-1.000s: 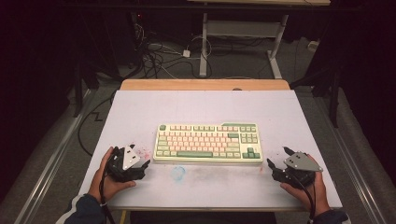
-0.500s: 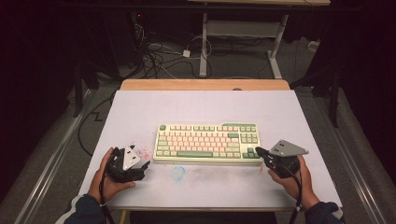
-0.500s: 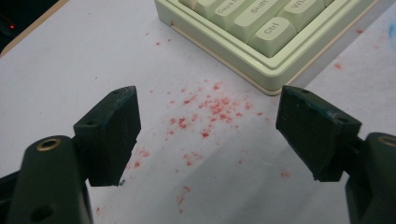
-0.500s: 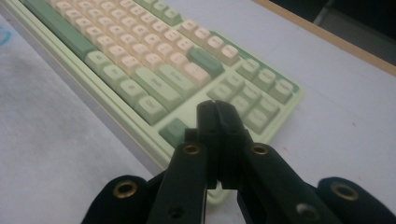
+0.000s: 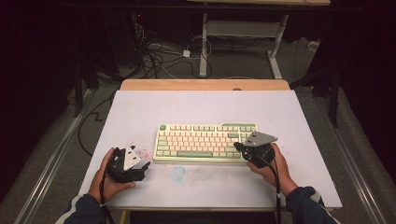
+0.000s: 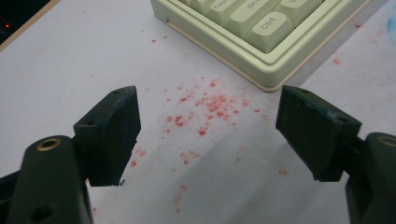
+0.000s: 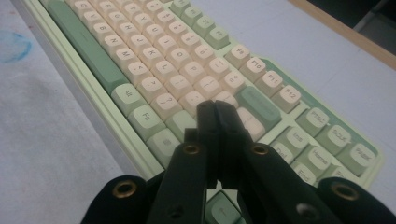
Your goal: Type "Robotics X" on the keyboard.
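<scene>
The keyboard (image 5: 206, 142) is sitting a bit below the middle of the high view, flat on the white table (image 5: 205, 105), long side running left to right. It's a cream and green board with pinkish keys in the middle block.

The right gripper (image 5: 239, 146) is hanging over the keyboard's lower right corner, with the person's right hand (image 5: 273, 165) wrapped around it from the lower right of the frame. Its jaws are pressed together tip to tip, and nothing is sitting between them. In the right gripper view the closed gripper (image 7: 215, 108) is poking up from the bottom centre, pointing across the keys near the right end of the keyboard (image 7: 154, 70), somewhere around the arrow and nav cluster. I can't tell whether the tips are actually touching a key or just floating above it.

The left gripper (image 5: 143, 166) is resting at the lower left of the high view, held in the left hand (image 5: 108, 179), just beside the keyboard's lower left corner but clear of it. In the left gripper view that gripper (image 6: 208, 122) is standing wide open, gripping nothing, over a patch of red specks (image 6: 205, 109) on the table. The Ctrl key corner of the keyboard (image 6: 261, 42) is showing at the top of that frame.

A faint blue smudge (image 5: 178, 173) is sitting on the table below the spacebar.
</scene>
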`<state>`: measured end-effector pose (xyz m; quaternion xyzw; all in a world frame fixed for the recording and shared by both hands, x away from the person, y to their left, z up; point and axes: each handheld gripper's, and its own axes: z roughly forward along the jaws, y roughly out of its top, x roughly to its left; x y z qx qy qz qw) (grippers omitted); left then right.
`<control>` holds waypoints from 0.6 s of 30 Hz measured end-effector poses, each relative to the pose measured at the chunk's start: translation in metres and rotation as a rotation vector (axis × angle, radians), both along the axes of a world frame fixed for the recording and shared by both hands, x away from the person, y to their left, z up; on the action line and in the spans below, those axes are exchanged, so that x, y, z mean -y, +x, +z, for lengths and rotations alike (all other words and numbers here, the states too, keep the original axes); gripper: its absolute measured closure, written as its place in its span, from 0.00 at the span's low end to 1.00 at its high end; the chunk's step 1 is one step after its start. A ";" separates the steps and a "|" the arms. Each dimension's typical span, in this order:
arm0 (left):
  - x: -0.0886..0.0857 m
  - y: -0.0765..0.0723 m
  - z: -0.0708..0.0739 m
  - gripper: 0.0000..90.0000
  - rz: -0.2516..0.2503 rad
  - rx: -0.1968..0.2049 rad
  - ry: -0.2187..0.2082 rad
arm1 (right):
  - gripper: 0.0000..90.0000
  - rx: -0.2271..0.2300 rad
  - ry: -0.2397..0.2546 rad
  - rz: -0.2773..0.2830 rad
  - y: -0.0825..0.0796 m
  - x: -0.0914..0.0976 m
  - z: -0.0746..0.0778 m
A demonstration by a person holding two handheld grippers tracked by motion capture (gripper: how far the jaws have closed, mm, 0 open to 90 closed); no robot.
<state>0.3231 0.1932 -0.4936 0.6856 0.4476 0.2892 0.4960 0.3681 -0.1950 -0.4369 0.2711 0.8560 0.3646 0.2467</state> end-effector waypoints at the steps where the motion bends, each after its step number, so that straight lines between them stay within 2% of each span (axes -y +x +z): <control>1: 0.000 0.000 0.000 0.23 0.000 0.000 0.001 | 1.00 -0.004 -0.006 0.000 0.001 -0.001 -0.002; 11: 0.000 -0.001 0.001 0.24 0.000 -0.004 -0.005 | 1.00 -0.033 -0.029 -0.015 0.007 -0.003 -0.014; 13: -0.001 -0.003 0.003 0.33 -0.012 0.005 -0.006 | 1.00 -0.045 -0.034 -0.021 0.008 -0.002 -0.018; 14: -0.002 -0.004 0.005 0.34 -0.018 0.009 -0.021 | 1.00 -0.043 -0.024 -0.020 0.009 -0.001 -0.020; 15: -0.003 -0.004 0.007 0.37 -0.015 0.002 -0.034 | 1.00 -0.045 -0.019 -0.021 0.009 0.000 -0.020; 18: -0.006 -0.006 0.009 0.40 -0.046 -0.022 -0.073 | 1.00 -0.045 -0.017 -0.020 0.009 0.000 -0.020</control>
